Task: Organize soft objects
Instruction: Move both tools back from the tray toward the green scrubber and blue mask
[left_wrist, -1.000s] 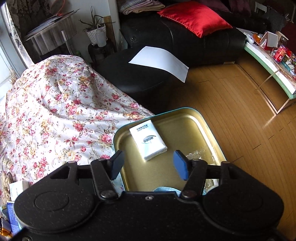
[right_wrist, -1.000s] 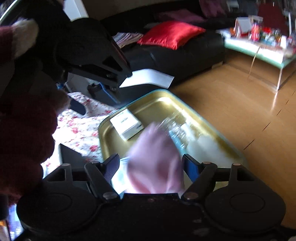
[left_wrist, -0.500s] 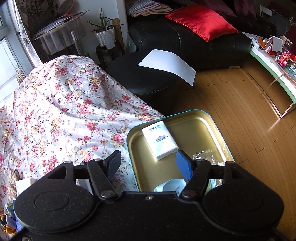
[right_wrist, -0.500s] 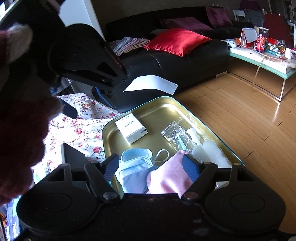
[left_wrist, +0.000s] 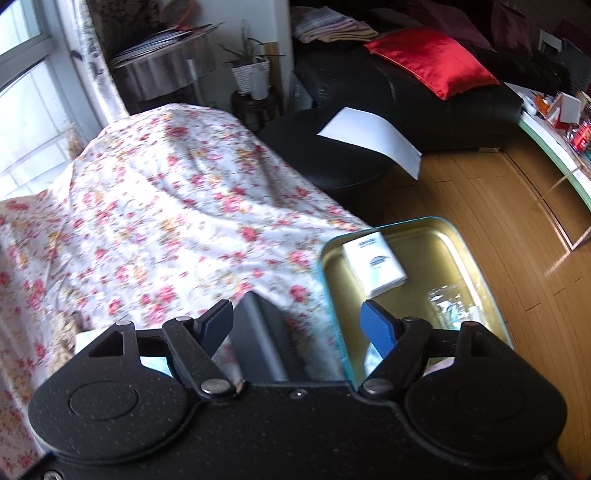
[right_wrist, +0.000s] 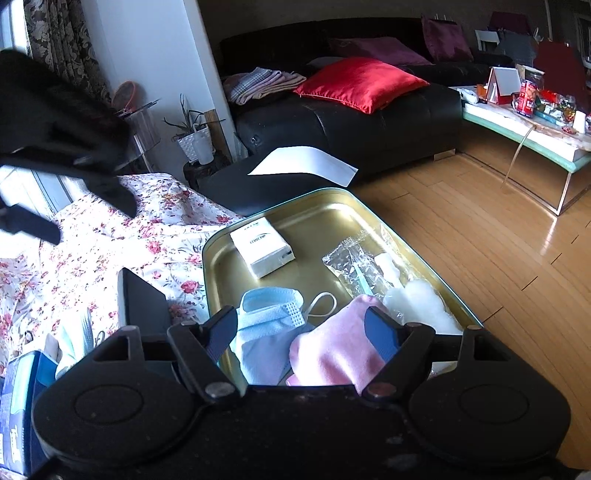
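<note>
**Tray half loaded, both grippers empty**

Your left gripper (left_wrist: 295, 325) is opening with nothing between its fingers, off the tray's (right_wrist: 332, 201) left edge over the flowered cloth (left_wrist: 155, 229). Your right gripper (right_wrist: 301, 332) hangs released above the tray's near end, gripping nothing. In the tray: pink cloth (right_wrist: 328, 350) and face mask (right_wrist: 269, 314) nearest you, tissue pack (right_wrist: 262, 245) toward the far-left corner, plastic sachet (right_wrist: 351, 262) and white fluff (right_wrist: 417, 299) at right. All look light and limp; pinch a bunched fold, the mask by its body rather than the loop.
</note>
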